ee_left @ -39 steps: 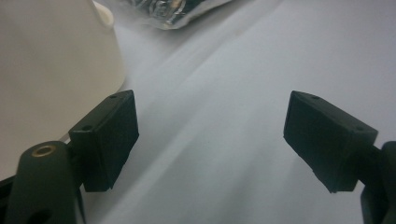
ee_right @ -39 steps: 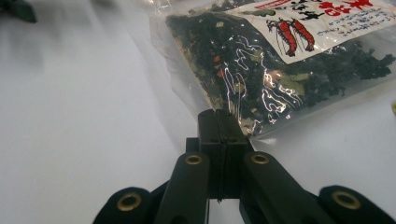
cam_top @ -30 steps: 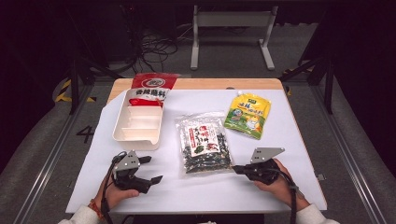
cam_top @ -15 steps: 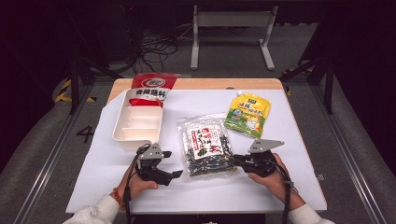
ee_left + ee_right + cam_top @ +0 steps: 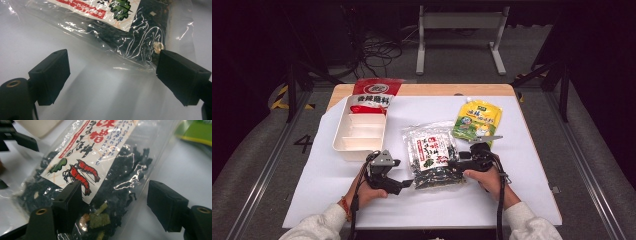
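A clear bag of dark dried seaweed (image 5: 432,155) with a white shrimp label lies flat at the middle of the table. My left gripper (image 5: 404,184) rests low at the bag's near left corner; in the left gripper view (image 5: 112,75) its jaws stand wide open, with the bag's (image 5: 130,42) clear edge just ahead. My right gripper (image 5: 454,164) is at the bag's right side. Its jaws (image 5: 117,202) have just been opening and now straddle the bag's (image 5: 100,170) edge, one jaw over the bag and one beside it on the sheet, with no pad pressing.
A white compartment tray (image 5: 360,131) stands at the back left with a red packet (image 5: 374,92) behind it. A green and yellow pouch (image 5: 477,120) lies at the back right. A white sheet (image 5: 532,165) covers the table; dark floor surrounds it.
Both hands have moved inward to the seaweed bag: the left gripper slid right to its near left corner, and the right gripper slid left onto its right edge.
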The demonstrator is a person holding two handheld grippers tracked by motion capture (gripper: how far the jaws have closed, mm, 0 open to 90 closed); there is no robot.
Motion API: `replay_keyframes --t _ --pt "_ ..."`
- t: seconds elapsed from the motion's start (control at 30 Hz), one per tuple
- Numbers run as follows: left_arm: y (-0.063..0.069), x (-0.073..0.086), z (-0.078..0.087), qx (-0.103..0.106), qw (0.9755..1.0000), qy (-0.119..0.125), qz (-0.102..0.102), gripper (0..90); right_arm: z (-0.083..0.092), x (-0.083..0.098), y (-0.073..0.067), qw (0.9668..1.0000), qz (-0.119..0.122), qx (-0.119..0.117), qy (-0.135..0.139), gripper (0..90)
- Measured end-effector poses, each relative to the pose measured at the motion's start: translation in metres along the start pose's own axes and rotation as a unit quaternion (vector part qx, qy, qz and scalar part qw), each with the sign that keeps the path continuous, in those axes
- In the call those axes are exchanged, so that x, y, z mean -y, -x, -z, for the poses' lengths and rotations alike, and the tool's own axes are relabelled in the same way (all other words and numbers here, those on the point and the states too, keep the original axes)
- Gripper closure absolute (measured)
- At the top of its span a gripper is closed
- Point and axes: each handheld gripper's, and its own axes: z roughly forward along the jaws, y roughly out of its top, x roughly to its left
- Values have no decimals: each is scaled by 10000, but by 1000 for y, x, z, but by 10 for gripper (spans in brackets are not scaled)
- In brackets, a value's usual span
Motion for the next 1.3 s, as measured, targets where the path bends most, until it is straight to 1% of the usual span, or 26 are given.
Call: replay_keyframes --t 0.03,0.07,0.13,0.17,0.2,0.23,0.37,0.4,0.47,0.53,0.57,0.63,0.7,0.73,0.77,0.8,0.83,0.87,0.93,0.97,1.0,1.07,1.13,1.2,1.27,1.3 --pt "0 0 0 18 10000 -4 2 124 -1 1 3 9999 -58 -110 7 299" --pt "0 0 -1 18 10000 -14 26 122 -1 1 3 9998 -25 -183 -1 334" --pt "-1 0 -2 46 10000 -34 43 120 -1 1 5 9988 -56 -473 -95 406" --pt "-2 1 -3 65 9999 -68 72 119 -1 1 6 9982 -66 -584 -120 443" --pt "-2 1 -4 75 9999 -64 127 117 -1 2 7 9970 -46 -764 -121 486" --pt "-3 1 -5 87 9998 -82 165 117 -1 2 7 9967 11 -799 -140 501" --pt "-4 1 -5 112 9997 -95 180 116 2 1 2 9962 317 -795 -151 571" --pt "-4 0 -6 135 9996 -77 252 114 3 2 0 9959 408 -802 -118 589" --pt "-5 -1 -7 212 9993 -57 312 112 4 3 -3 9951 536 -833 -73 616" --pt "-5 -3 -9 277 9991 -48 306 105 4 4 -5 9941 662 -855 -4 630" --pt "-4 -4 -9 323 9988 -14 357 106 5 4 -8 9937 749 -838 19 635" --pt "-3 -7 -8 331 9990 62 303 108 7 5 -10 9923 902 -839 96 647" --pt "-1 -11 -5 370 9985 246 312 129 11 7 -13 9904 1096 -814 205 652" --pt "-1 -11 -5 370 9985 246 312 147 11 7 -13 9904 1096 -814 205 652" --pt "0 -13 -2 354 9984 342 267 147 12 8 -15 9895 1172 -805 251 656" --pt "2 -16 1 352 9983 422 185 166 13 8 -17 9890 1231 -767 291 656" --pt "3 -17 2 375 9979 483 214 179 15 9 -21 9879 1341 -707 323 661" --pt "4 -19 4 414 9974 574 165 209 16 9 -22 9872 1379 -711 380 667" --pt "9 -23 8 430 9966 697 86 231 17 9 -27 9857 1472 -676 463 679" --pt "10 -25 9 424 9964 729 31 274 18 9 -31 9843 1544 -681 515 688" --pt "13 -26 10 452 9959 782 6 290 18 9 -33 9836 1578 -678 552 694" --pt "15 -28 13 540 9946 874 -130 397 18 8 -39 9819 1660 -671 616 708" --pt "16 -31 17 563 9936 947 -246 451 18 8 -46 9802 1761 -621 661 713" --pt "17 -32 24 545 9921 1079 -341 562 19 9 -51 9796 1791 -557 718 721" --pt "17 -34 29 594 9907 1157 -401 615 19 8 -54 9789 1823 -521 766 727" --pt "18 -34 31 577 9900 1216 -432 647 20 7 -56 9785 1836 -497 793 731"
